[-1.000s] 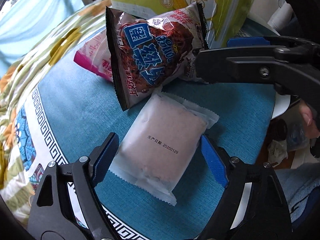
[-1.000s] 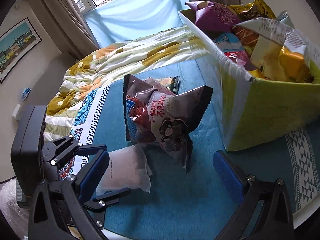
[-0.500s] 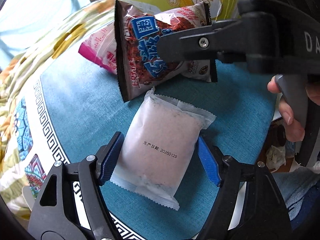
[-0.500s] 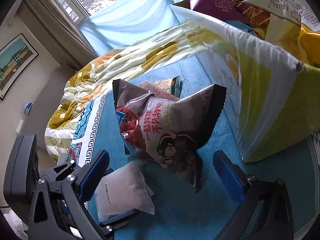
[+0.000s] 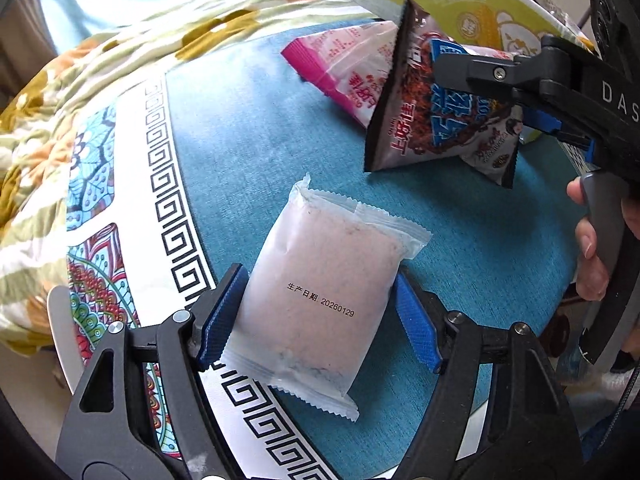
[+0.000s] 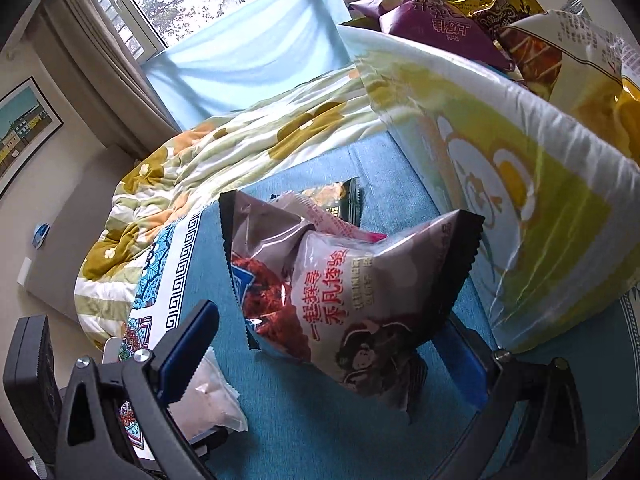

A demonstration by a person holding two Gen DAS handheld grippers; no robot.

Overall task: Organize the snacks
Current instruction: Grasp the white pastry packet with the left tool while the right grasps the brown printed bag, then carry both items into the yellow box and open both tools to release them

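1. Reading labels first: the white packet (image 5: 320, 292) carries black print "生产日期 20260129"; the dark crisp bag (image 6: 352, 292) shows red characters and a cartoon monkey on the side seen by my right camera, blue block characters on the other; the pink packet (image 5: 344, 72) has red writing I cannot make out; the handle of my right tool reads "DAS".
2. My left gripper (image 5: 320, 316) is clamped on the white packet: both blue pads press its long sides, jaws roughly half spread. The packet lies flat on the teal tablecloth (image 5: 248, 128), its near end over the key-pattern border at the table's near edge.
3. My right gripper (image 6: 324, 352) stands wide around the dark crisp bag. The bag's lower corner covers the right pad; I cannot tell whether either pad touches it, so no grasp is confirmed.
4. The dark bag sits tilted toward the table's middle, overlapping the pink packet. The yellow-green snack bag (image 6: 552, 216), full of packets, stands just beyond at the far right edge.
5. My left tool points steeply down. A hand (image 5: 596, 240) wraps the right tool's handle.
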